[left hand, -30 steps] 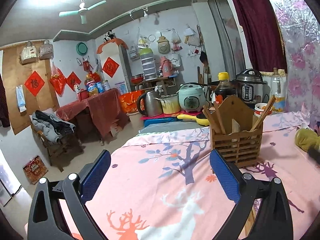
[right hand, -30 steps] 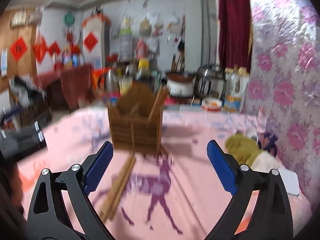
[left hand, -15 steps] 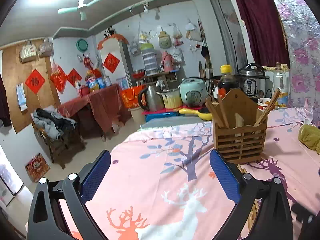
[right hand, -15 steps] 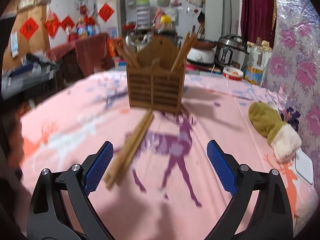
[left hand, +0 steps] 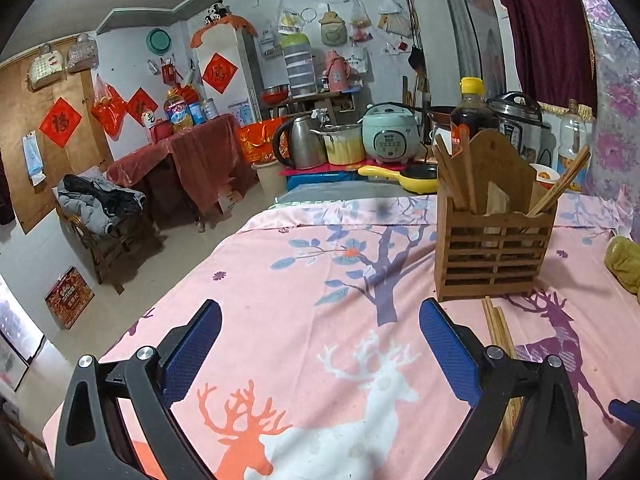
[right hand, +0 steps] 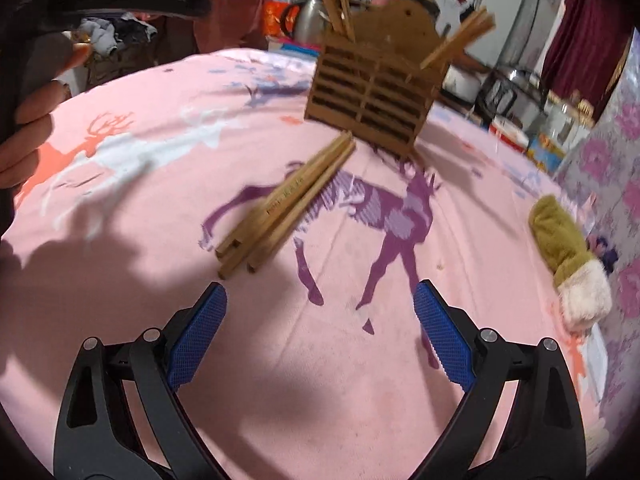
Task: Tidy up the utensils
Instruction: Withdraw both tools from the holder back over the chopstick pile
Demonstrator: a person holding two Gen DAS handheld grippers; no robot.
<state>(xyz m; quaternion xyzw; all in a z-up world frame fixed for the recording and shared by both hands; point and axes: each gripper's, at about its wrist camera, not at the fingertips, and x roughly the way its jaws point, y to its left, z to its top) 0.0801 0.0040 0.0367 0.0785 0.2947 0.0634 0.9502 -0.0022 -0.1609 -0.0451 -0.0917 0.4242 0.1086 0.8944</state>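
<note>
Several loose wooden chopsticks (right hand: 288, 204) bundled flat on pink deer-print cloth (right hand: 320, 360), far ends just beside slatted wooden utensil holder (right hand: 372, 92) at 12 o'clock. Right gripper (right hand: 318, 336) spread wide, empty, short of near ends. Left gripper (left hand: 320, 348) likewise apart, empty. More chopsticks upright in holder. Olive mitten (right hand: 568, 256) at 3 o'clock.

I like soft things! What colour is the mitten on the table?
Olive green mitten with a cream fluffy cuff, clearest in the right wrist view.

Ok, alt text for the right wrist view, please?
Open right claw hovers over a pink deer-print cloth, just short of loose wooden chopsticks. Behind them stands a slatted wooden holder with more chopsticks; a mitten lies right.
</note>
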